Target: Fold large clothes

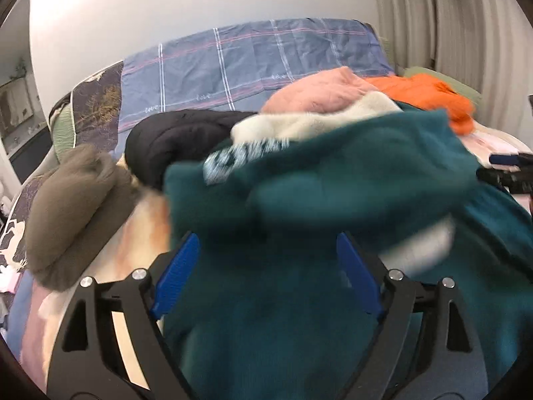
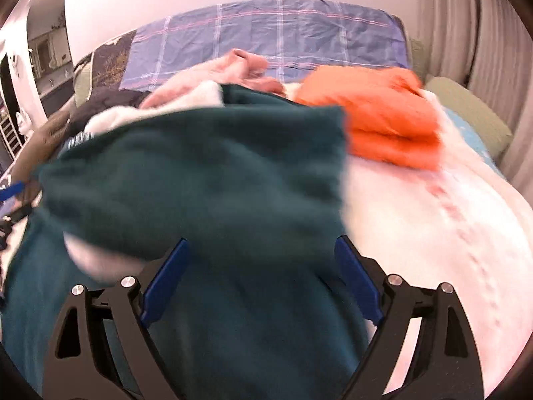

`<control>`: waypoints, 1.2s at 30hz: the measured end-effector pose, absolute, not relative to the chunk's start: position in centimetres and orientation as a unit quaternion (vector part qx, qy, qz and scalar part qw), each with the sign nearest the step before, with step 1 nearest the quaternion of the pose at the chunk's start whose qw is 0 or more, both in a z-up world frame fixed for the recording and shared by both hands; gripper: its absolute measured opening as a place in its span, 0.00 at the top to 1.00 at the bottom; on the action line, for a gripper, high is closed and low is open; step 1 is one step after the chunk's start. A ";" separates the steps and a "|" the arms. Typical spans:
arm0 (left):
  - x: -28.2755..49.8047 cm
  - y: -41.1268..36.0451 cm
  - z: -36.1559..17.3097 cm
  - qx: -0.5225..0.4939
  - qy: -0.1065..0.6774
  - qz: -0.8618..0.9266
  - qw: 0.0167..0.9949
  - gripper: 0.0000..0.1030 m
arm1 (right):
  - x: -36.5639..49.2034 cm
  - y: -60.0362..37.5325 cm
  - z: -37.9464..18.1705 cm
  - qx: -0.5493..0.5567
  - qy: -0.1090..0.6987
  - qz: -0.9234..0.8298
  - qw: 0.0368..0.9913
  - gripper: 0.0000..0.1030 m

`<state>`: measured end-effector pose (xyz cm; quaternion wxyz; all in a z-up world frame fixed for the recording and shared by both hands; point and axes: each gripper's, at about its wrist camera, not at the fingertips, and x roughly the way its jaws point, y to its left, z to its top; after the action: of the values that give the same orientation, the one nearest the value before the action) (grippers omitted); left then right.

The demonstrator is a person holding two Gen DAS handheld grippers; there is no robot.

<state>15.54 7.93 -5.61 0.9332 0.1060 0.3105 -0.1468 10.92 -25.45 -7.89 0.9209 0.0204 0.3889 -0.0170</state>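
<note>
Both tools spread wide, left tool (image 1: 263, 266) and right tool (image 2: 261, 270), nothing pinched. The teal sweater (image 1: 333, 183) lies folded over itself across the centre of the bed (image 2: 433, 216). Now press that fold flat and square the edges before regripping.

Left wrist view: looks forward and down along its own jaws, close over the teal garment (image 1: 333, 200) on the bed (image 1: 140, 233), facing the far wall (image 1: 166, 16). Right wrist view: same heading, equally close, set nearer the bed's right edge. Shared: teal garment, orange garment (image 2: 383, 116), plaid sheet (image 1: 250, 63) at the bed's far edge, curtain (image 2: 466, 33). Each view catches the other gripper at its side edge: right gripper (image 1: 506, 173), left gripper (image 2: 13, 200).
</note>
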 end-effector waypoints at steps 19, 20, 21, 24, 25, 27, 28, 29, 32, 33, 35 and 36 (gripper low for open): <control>0.9 18.3 -12.8 -0.041 0.413 -0.239 0.878 0.17 | -5.4 -29.9 -11.8 0.163 0.432 0.034 0.886 0.20; 0.7 18.5 -12.9 -0.051 0.412 -0.240 0.878 0.17 | -6.0 -29.9 -11.9 0.172 0.433 0.041 0.884 0.20; 0.5 18.7 -13.0 -0.064 0.412 -0.242 0.876 0.17 | -6.7 -29.8 -11.9 0.178 0.433 0.046 0.882 0.20; -1.0 19.2 -13.0 -0.104 0.411 -0.262 0.867 0.17 | -8.9 -29.9 -12.1 0.210 0.434 0.066 0.874 0.24; -1.7 19.2 -13.0 -0.108 0.410 -0.269 0.865 0.17 | -9.5 -29.8 -12.2 0.222 0.431 0.077 0.871 0.24; -2.2 19.2 -13.1 -0.110 0.411 -0.269 0.864 0.17 | -10.0 -29.6 -12.2 0.227 0.427 0.086 0.871 0.24; -2.0 19.1 -13.3 -0.114 0.411 -0.271 0.863 0.17 | -9.7 -29.4 -12.3 0.223 0.428 0.088 0.871 0.24; -1.5 19.0 -13.4 -0.118 0.414 -0.274 0.860 0.17 | -9.4 -29.4 -12.4 0.225 0.429 0.090 0.870 0.24; 0.4 17.7 -13.8 -0.107 0.425 -0.275 0.856 0.12 | -7.1 -29.2 -12.8 0.236 0.427 0.095 0.867 0.27; 0.9 17.3 -13.9 -0.100 0.426 -0.273 0.856 0.12 | -6.6 -29.2 -12.8 0.237 0.428 0.093 0.867 0.32; 1.5 16.6 -13.8 -0.091 0.434 -0.262 0.857 0.12 | -6.7 -29.2 -12.6 0.240 0.430 0.086 0.866 0.39; 1.3 16.6 -13.7 -0.089 0.436 -0.256 0.858 0.16 | -7.3 -29.2 -12.3 0.238 0.428 0.090 0.867 0.44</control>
<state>1.28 16.58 -13.67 0.8582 -0.0887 0.4362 -0.2555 -7.34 -29.22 -12.34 0.8669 0.2385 0.4284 0.0904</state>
